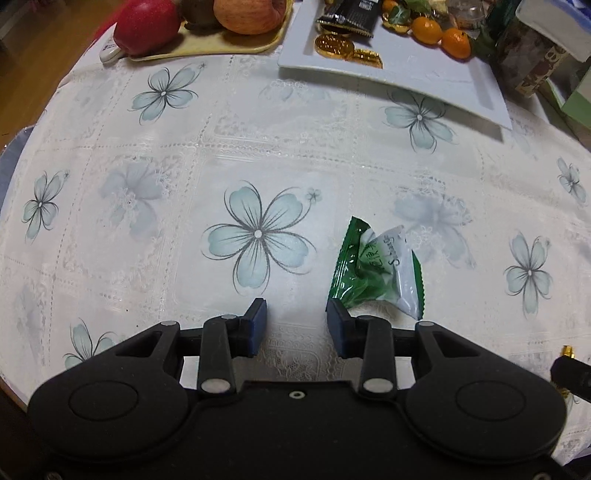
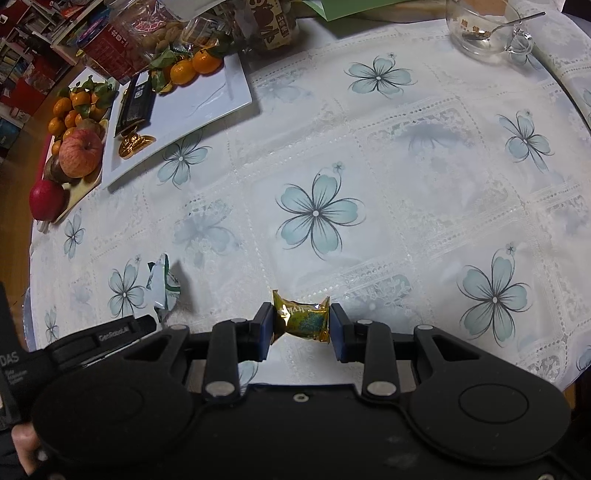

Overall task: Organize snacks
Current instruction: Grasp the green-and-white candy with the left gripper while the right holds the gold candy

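Observation:
A green and white snack packet [image 1: 378,267] lies on the flowered tablecloth, just ahead and right of my left gripper [image 1: 297,325], which is open and empty. The packet also shows in the right wrist view [image 2: 164,286]. My right gripper [image 2: 301,326] has its pads against both ends of a gold-wrapped candy [image 2: 303,317] at table level. A white rectangular plate [image 1: 406,70] at the far side holds gold coins [image 1: 334,46], a black packet [image 1: 349,16] and mandarins [image 1: 439,35]; it also shows in the right wrist view [image 2: 207,99].
A yellow tray [image 1: 207,46] with apples [image 1: 146,24] sits left of the plate. Jars and boxes [image 1: 528,55] stand at the far right. A glass cup with a spoon [image 2: 484,27] stands at the far side of the right view. The table edge curves near left.

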The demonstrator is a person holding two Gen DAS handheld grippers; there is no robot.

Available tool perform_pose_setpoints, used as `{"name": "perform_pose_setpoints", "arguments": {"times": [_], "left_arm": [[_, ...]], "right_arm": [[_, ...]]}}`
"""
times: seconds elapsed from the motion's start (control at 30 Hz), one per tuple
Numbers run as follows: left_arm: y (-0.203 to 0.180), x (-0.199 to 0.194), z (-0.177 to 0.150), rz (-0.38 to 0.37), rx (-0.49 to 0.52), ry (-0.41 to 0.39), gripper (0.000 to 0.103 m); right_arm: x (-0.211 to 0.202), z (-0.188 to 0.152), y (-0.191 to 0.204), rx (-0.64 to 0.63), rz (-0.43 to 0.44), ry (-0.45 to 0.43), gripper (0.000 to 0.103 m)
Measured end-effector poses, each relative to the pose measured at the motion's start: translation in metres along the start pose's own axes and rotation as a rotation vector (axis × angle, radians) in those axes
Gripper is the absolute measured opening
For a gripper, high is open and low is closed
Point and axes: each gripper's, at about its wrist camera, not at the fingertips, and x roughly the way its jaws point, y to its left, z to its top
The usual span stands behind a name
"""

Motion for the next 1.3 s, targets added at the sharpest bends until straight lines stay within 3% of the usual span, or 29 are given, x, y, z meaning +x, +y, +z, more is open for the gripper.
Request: {"name": "perform_pose_setpoints", "arguments": {"times": [0.27,0.5,0.77,1.07,1.3], "left_arm": [[-0.016,-0.028,0.020,-0.056,0.004,-0.079,0.046],[-0.038,-0.005,0.019,-0.019,0.044,-0.057,0.046],[-0.052,0.008,0.017,-0.042,0.071,-0.036,0.053],[-0.059,0.014,0.020,-0.014,0.106,-0.056,0.056],[-0.051,0.014,0.019,-0.037,0.099,-0.050,0.058]], "right_arm": [[-0.002,0.002,-0.002,0.008,0.006,-0.004,0.034],[-0.001,0.003,-0.004,0.017,0.007,0.004,0.034],[-0.001,0.004,-0.003,0.017,0.009,0.005,0.034],[-0.001,0.004,-0.002,0.018,0.009,0.007,0.034],[-0.003,0.005,-0.004,0.022,0.019,0.006,0.034]]}}
